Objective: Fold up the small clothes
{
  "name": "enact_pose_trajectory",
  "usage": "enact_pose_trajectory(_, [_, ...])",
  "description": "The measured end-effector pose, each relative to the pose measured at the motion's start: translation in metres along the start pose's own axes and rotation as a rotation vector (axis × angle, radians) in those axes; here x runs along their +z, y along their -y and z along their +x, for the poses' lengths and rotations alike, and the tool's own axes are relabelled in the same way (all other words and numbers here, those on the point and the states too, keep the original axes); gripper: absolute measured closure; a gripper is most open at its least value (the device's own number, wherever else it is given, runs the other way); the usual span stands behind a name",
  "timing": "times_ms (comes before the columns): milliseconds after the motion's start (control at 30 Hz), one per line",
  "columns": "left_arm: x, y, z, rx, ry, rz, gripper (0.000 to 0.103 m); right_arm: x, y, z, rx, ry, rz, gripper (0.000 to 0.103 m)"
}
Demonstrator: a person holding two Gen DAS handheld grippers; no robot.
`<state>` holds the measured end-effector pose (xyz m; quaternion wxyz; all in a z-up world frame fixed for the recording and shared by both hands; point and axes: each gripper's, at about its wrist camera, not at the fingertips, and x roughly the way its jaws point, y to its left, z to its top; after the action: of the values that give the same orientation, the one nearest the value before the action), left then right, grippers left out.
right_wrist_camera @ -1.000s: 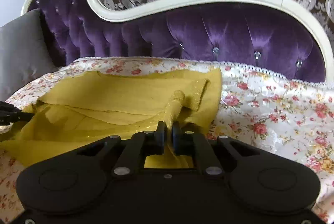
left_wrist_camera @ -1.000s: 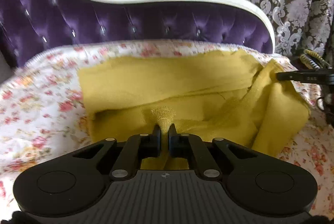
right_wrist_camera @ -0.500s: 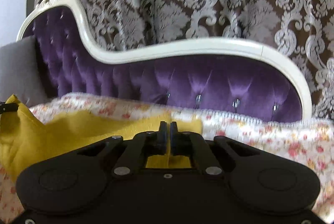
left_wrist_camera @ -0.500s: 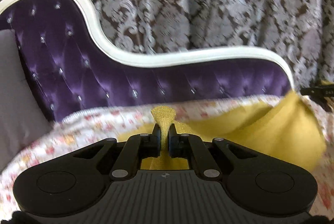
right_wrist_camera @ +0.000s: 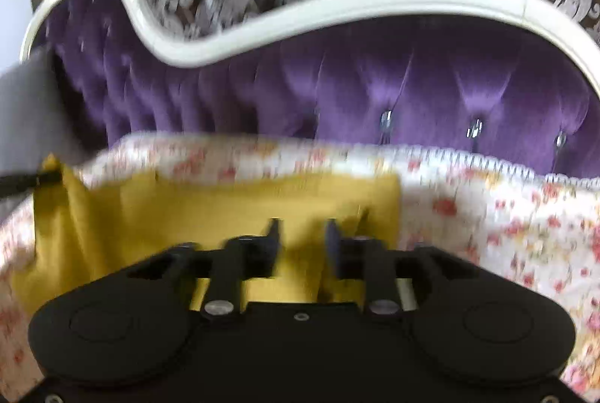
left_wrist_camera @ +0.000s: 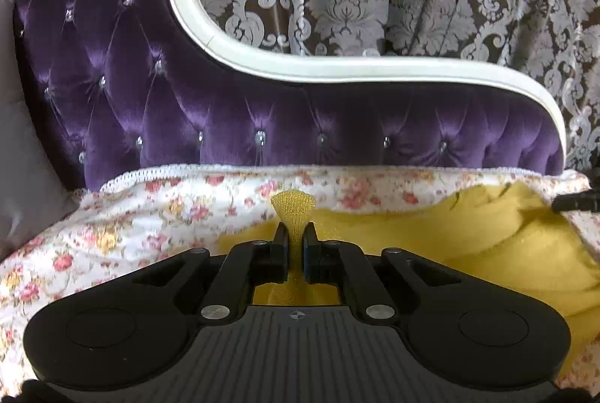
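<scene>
Left gripper is clamped on a bunched bit of the yellow cloth, which lies on the floral cover near its back edge. Right gripper is opening just above the cloth, nothing pinched.

floral cover open leftward, purple tufted backrest walling the far side

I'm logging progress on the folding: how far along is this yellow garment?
Done: one fold, the yellow garment lies doubled on the floral cover. In hand: the left tool pinches one corner; the right tool is opening, nothing between its pads. Left: release, further folds.
</scene>
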<state>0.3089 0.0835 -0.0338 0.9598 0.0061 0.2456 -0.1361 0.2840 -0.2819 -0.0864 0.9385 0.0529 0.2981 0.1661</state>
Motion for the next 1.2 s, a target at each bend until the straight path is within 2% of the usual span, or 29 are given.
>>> enact_pose_trajectory(100, [-0.004,-0.003,-0.003,0.003,-0.004,-0.011,0.097,-0.011,-0.01,0.003,-0.018,-0.005,-0.057,0.053])
enact_pose_trajectory(133, [-0.004,-0.004,-0.004,0.005,-0.002,-0.015,0.097,-0.012,-0.013,0.003,-0.024,-0.004,-0.069,0.062])
enact_pose_trajectory(167, [-0.004,-0.005,-0.005,0.005,-0.002,-0.02,0.097,-0.013,-0.017,0.003,-0.033,-0.009,-0.085,0.076])
enact_pose_trajectory(200, [-0.004,-0.005,-0.006,0.006,-0.001,-0.027,0.097,-0.015,-0.019,0.002,-0.049,-0.021,-0.102,0.094])
enact_pose_trajectory(300, [-0.008,-0.004,-0.015,0.015,0.011,-0.025,0.097,-0.015,-0.029,-0.008,-0.054,-0.001,-0.135,0.095])
enact_pose_trajectory(500, [0.0,-0.001,-0.042,0.025,0.082,0.015,0.097,0.008,-0.034,-0.047,-0.12,0.147,-0.148,0.095])
enact_pose_trajectory(633, [0.023,-0.002,-0.028,0.035,0.097,0.035,0.097,0.04,-0.02,-0.033,-0.157,0.167,-0.111,0.095])
enact_pose_trajectory(767, [0.034,-0.009,0.018,0.045,0.018,0.027,0.096,0.06,0.001,0.012,-0.185,0.11,-0.042,0.095])
enact_pose_trajectory(900, [0.021,-0.016,0.071,0.054,-0.137,0.009,0.093,0.053,0.017,0.057,-0.199,0.011,0.005,0.095])
enact_pose_trajectory(967, [0.009,-0.016,0.086,0.079,-0.178,0.031,0.093,0.043,0.022,0.072,-0.206,-0.026,0.03,0.091])
enact_pose_trajectory(1033, [-0.001,-0.018,0.098,0.093,-0.217,0.058,0.086,0.033,0.026,0.079,-0.217,-0.046,0.048,0.088])
enact_pose_trajectory(1067, [-0.004,-0.02,0.103,0.106,-0.233,0.067,0.076,0.028,0.029,0.08,-0.22,-0.05,0.058,0.089])
enact_pose_trajectory(1167, [-0.006,-0.029,0.107,0.144,-0.22,0.092,0.059,0.025,0.035,0.077,-0.224,-0.035,0.095,0.089])
enact_pose_trajectory(1200, [-0.003,-0.032,0.109,0.166,-0.22,0.099,0.058,0.026,0.036,0.075,-0.229,-0.035,0.102,0.088])
